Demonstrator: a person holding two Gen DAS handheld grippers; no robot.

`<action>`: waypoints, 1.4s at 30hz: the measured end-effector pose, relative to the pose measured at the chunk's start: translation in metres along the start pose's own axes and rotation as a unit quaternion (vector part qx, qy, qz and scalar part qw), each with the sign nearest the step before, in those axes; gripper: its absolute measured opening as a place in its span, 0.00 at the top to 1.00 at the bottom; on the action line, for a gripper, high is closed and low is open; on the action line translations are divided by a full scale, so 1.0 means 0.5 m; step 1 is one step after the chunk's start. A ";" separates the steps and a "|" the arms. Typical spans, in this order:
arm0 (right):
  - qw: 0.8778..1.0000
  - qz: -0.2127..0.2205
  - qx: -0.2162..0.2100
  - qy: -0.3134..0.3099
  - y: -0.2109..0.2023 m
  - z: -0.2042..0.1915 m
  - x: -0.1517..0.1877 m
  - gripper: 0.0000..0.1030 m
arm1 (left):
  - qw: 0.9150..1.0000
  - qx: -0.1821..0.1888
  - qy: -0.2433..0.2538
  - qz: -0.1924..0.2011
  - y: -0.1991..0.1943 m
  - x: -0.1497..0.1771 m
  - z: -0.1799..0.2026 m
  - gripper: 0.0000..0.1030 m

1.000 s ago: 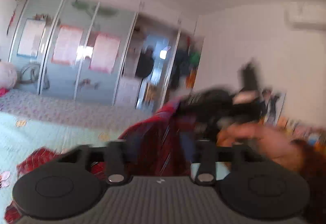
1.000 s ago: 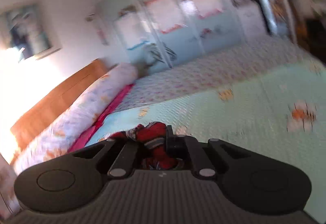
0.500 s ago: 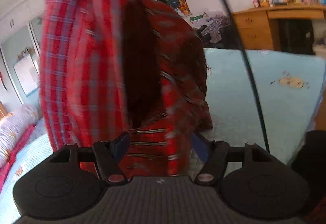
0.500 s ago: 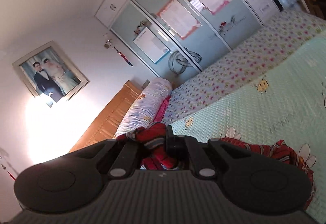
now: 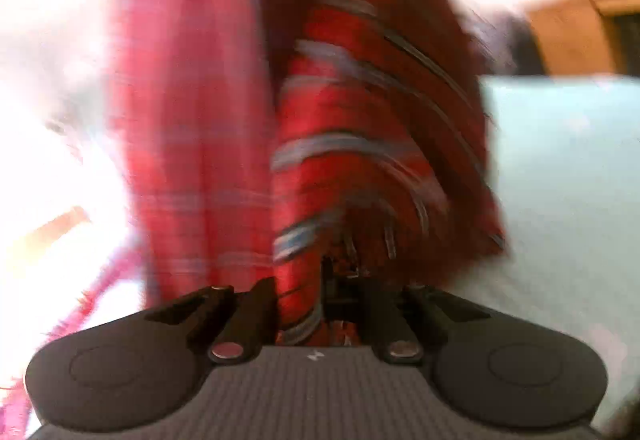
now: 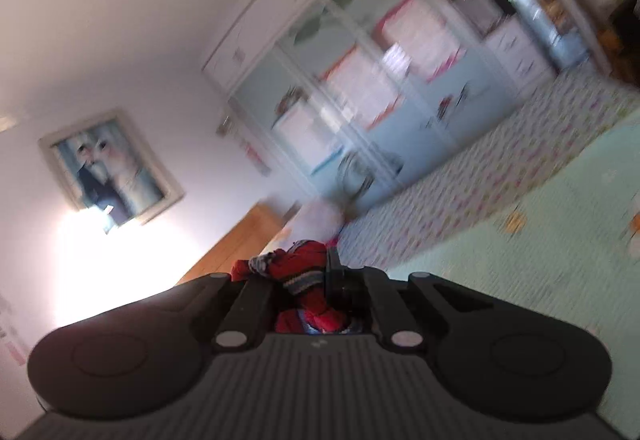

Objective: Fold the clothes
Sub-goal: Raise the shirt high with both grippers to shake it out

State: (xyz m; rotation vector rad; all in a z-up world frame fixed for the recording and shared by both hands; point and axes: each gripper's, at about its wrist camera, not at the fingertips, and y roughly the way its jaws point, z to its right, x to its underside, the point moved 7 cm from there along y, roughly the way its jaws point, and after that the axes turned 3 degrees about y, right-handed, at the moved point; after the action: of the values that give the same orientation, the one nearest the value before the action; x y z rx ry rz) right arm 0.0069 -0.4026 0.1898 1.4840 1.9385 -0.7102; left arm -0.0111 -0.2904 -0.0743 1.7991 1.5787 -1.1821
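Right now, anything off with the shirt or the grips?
Nothing stands out. The red plaid shirt hangs bunched in front of the left tool, which has just closed on it; the right tool is shut on another bunch of it. Both views are blurred.

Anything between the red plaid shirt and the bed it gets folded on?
Nothing visible. Both the left gripper and the right gripper are shut on the red plaid shirt, which hangs above the pale green bedspread; the stretch in view is bare, though blurred.

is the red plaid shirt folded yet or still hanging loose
Hanging loose, not folded: the red plaid shirt drapes in front of the left gripper, bunched in the right gripper.
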 end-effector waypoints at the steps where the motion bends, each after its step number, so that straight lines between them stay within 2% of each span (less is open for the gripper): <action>1: 1.000 0.020 0.012 -0.010 -0.010 0.009 -0.013 0.95 | 1.000 -0.021 -0.007 0.022 -0.025 -0.022 -0.034 0.99; 4: 0.997 0.063 0.033 -0.006 -0.040 0.048 -0.054 0.95 | 0.993 -0.084 -0.035 0.073 -0.089 -0.094 -0.144 0.99; 6: 0.996 0.084 0.040 -0.005 -0.063 0.061 -0.076 0.95 | 0.985 -0.130 -0.054 0.099 -0.120 -0.146 -0.225 0.99; 9: 0.992 0.122 0.023 -0.013 -0.113 0.044 -0.103 0.95 | 0.968 -0.191 -0.093 0.134 -0.159 -0.236 -0.360 0.99; 12: 0.985 0.165 -0.014 -0.044 -0.170 -0.021 -0.141 0.95 | 0.947 -0.245 -0.112 0.176 -0.199 -0.341 -0.480 0.99; 15: 0.976 0.201 -0.054 -0.068 -0.223 -0.097 -0.190 0.95 | 0.932 -0.274 -0.094 0.220 -0.228 -0.463 -0.551 0.99; 19: 0.966 0.231 -0.083 -0.081 -0.267 -0.188 -0.280 0.95 | 0.918 -0.291 -0.079 0.257 -0.248 -0.619 -0.619 0.99; 23: 0.953 0.270 -0.096 -0.098 -0.314 -0.267 -0.361 0.95 | 0.916 -0.293 -0.075 0.263 -0.257 -0.751 -0.655 0.99; 25: 0.948 0.281 -0.098 -0.115 -0.326 -0.305 -0.390 0.95 | 0.912 -0.306 -0.069 0.263 -0.267 -0.806 -0.666 0.99; 26: 0.947 0.284 -0.098 -0.115 -0.330 -0.314 -0.404 0.95 | 0.910 -0.313 -0.068 0.265 -0.298 -0.819 -0.668 0.99; 30: 0.949 0.280 -0.077 -0.119 -0.313 -0.311 -0.449 0.95 | 0.907 -0.327 -0.059 0.258 -0.319 -0.865 -0.700 0.99; 32: 0.954 0.270 -0.060 -0.114 -0.294 -0.286 -0.461 0.95 | 0.913 -0.322 -0.046 0.246 -0.316 -0.866 -0.707 0.99; 36: 0.965 0.239 -0.018 -0.105 -0.215 -0.212 -0.451 0.95 | 0.918 -0.332 -0.015 0.215 -0.270 -0.839 -0.700 0.99; 39: 0.974 0.207 0.008 -0.091 -0.131 -0.146 -0.433 0.95 | 0.927 -0.324 -0.005 0.189 -0.203 -0.811 -0.698 0.99; 42: 0.979 0.182 0.043 -0.083 -0.028 -0.061 -0.401 0.95 | 0.939 -0.306 0.008 0.158 -0.105 -0.762 -0.680 0.99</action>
State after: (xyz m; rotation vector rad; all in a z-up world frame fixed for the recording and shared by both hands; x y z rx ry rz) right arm 0.0304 -0.5154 0.3576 1.7147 1.4739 -0.7306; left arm 0.0513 -0.2161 0.4300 1.5535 1.3887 -0.4540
